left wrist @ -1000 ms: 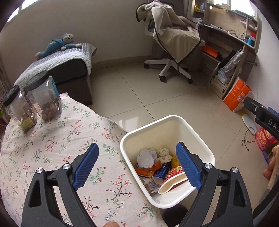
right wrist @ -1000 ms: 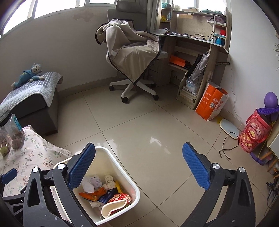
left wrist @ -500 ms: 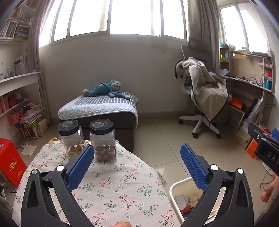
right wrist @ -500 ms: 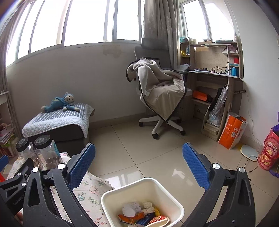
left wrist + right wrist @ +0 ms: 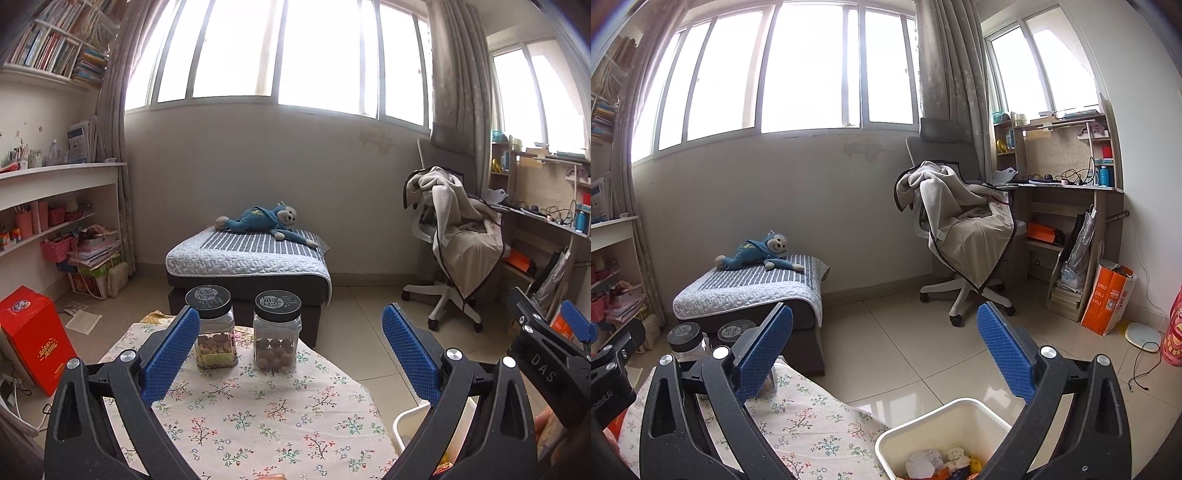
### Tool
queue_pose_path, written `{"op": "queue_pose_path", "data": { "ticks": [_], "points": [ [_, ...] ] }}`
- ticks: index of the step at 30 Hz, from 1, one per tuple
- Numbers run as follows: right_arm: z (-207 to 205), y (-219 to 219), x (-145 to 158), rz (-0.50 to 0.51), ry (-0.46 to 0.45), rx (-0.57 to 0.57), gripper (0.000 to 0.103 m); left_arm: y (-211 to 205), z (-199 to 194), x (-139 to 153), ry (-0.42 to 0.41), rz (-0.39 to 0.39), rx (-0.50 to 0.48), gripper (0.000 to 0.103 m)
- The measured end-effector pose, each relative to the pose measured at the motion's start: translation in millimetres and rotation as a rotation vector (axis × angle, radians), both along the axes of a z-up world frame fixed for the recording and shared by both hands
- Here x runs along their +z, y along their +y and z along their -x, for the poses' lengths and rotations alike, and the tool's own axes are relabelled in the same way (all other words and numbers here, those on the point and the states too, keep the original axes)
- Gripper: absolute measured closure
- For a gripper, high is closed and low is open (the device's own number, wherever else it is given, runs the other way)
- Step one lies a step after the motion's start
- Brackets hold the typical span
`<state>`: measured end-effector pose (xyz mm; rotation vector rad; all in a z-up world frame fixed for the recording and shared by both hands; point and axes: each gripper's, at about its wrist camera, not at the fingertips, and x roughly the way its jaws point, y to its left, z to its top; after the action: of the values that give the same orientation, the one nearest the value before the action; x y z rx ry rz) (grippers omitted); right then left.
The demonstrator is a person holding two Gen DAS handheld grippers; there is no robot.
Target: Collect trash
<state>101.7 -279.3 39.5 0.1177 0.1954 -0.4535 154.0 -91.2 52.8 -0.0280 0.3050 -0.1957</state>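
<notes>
Right wrist view shows your right gripper [image 5: 884, 349] and left gripper [image 5: 286, 350] spread, empty, since trash fills the white plastic bin [image 5: 945, 417].

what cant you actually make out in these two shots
- Trash bin: the right wrist view's bottom edge cuts off its contents; in the left wrist view the left gripper finger hides most of it.
- Jar lids: print too small to read.
- Left jar: partly behind a blue pad.
- Near table edge: out of frame.
</notes>
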Motion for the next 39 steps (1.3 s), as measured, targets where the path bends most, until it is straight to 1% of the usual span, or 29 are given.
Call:
{"op": "queue_pose_path", "data": {
  "ticks": [3,8,11,17,26,39],
  "points": [
    [-3,10,0,0.009,-0.003,0.021,0.007,9,-1,1,0.012,0.006,0.004,0.007],
    [-3,30,-2,0.076,-0.025,0.041,0.007,25,-1,4,0.007,0.021,0.035,0.007],
    [0,37,-1,0.097,-0.044,0.051,0.007,35,-4,5,0.021,0.044,0.049,0.007],
    [2,46,0,0.136,-0.063,0.060,0.007,41,-6,6,0.035,0.057,0.058,0.007],
    [3,44,3,0.128,-0.073,0.068,0.007,34,-4,4,0.044,0.037,0.066,0.007],
    [5,42,3,0.127,-0.078,0.060,0.007,30,-1,3,0.048,0.038,0.063,0.007]
  ]
}}
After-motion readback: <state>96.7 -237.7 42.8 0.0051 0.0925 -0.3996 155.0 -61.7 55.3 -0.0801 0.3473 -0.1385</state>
